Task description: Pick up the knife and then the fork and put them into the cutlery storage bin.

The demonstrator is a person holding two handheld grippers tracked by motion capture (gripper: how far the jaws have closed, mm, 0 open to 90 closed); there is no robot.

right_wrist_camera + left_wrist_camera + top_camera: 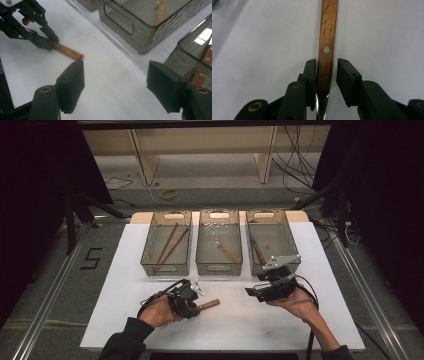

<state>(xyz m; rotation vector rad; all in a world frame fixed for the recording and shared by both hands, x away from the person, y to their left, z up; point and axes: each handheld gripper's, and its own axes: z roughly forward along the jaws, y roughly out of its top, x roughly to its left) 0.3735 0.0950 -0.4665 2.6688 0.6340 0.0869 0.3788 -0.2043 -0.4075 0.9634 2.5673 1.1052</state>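
A: Where was the wooden-handled utensil?
B: Flat on the tabletop, between the left tongs (not yet squeezing). They should have closed evenly. The right tongs were open, empty.

Bare mat between grippers; three bins wall the far side.
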